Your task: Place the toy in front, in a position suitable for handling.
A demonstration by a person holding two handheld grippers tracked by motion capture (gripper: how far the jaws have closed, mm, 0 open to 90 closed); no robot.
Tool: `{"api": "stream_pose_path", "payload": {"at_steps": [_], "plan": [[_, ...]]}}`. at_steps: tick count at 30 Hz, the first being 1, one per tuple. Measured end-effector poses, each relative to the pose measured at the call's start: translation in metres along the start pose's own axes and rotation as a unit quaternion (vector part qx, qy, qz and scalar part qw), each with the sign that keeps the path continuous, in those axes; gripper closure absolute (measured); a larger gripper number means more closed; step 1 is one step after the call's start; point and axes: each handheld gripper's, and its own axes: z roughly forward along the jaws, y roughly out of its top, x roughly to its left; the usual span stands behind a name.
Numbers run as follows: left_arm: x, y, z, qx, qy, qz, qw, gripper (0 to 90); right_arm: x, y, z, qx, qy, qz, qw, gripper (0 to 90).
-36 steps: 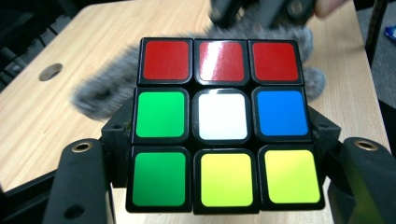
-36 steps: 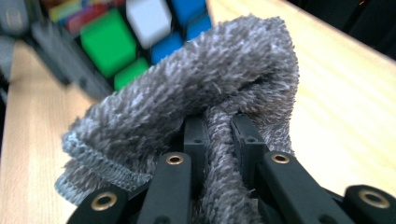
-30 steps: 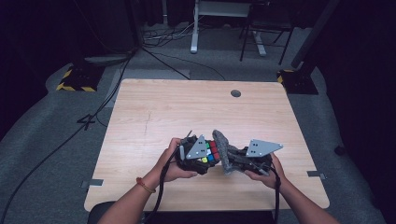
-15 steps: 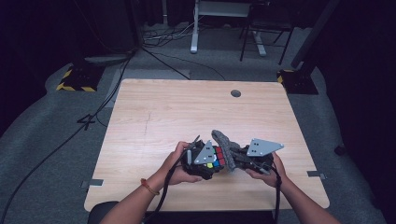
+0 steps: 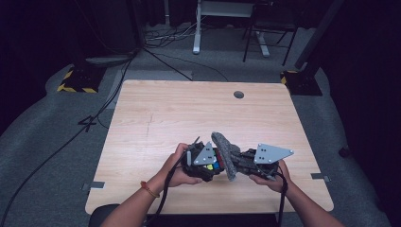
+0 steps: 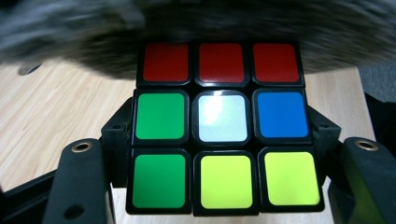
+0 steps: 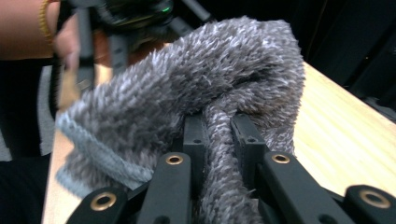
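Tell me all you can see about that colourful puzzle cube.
The puzzle cube has black plastic edges and glossy stickers: a red top row, green, white and blue in the middle, green and two yellows below. The left gripper clamps it at both sides above the table. A fluffy grey cloth lies against its far side.

The cube (image 6: 220, 128) is a black-framed puzzle cube with coloured stickers, held clear of the tabletop (image 5: 156, 118) near its front edge. In the left gripper view one face shows square on: three red stickers along the top row, green, white and blue across the middle, green and two yellow along the bottom. The rows sit aligned, none twisted. The cloth (image 7: 187, 107) is grey and fluffy, with a smoother hemmed edge at one corner. It is bunched and folded, draping upright in a thick band right against the cube's far side in the high view (image 5: 226, 152).
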Motion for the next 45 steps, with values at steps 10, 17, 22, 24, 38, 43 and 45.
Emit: {"api": "stream_pose_path", "payload": {"at_steps": [10, 17, 22, 24, 38, 43, 45], "plan": [[0.008, 0.002, -0.021, -0.03, 0.015, -0.002, 0.9994, 33.4, -0.006, -0.019, 0.019, 0.062, 0.001, 0.013, 0.998, 79.1], [0.015, -0.008, -0.02, -0.014, 0.024, -0.013, 0.9995, 33.4, 0.006, -0.009, 0.012, 0.021, 0.016, -0.009, 0.9996, 78.9], [0.007, -0.006, -0.005, -0.005, -0.001, -0.014, 0.9999, 33.4, 0.006, -0.004, 0.005, 0.003, 0.005, -0.012, 0.9999, 78.9], [0.002, -0.003, 0.002, 0.008, -0.001, -0.001, 1.0, 33.4, 0.003, -0.004, 0.003, 0.001, 0.0, -0.006, 1.0, 78.8], [-0.001, 0.002, 0.003, 0.007, 0.0, 0.009, 0.9999, 33.2, -0.005, -0.01, 0.003, -0.002, 0.008, 0.009, 0.9999, 79.0], [-0.007, 0.004, 0.012, 0.027, 0.005, 0.023, 0.9993, 33.1, 0.002, -0.002, 0.001, -0.018, 0.018, 0.001, 0.9997, 79.1], [-0.011, 0.006, 0.02, 0.04, 0.002, 0.032, 0.9987, 33.3, 0.008, 0.002, 0.003, -0.014, 0.026, -0.007, 0.9995, 79.1]]}}
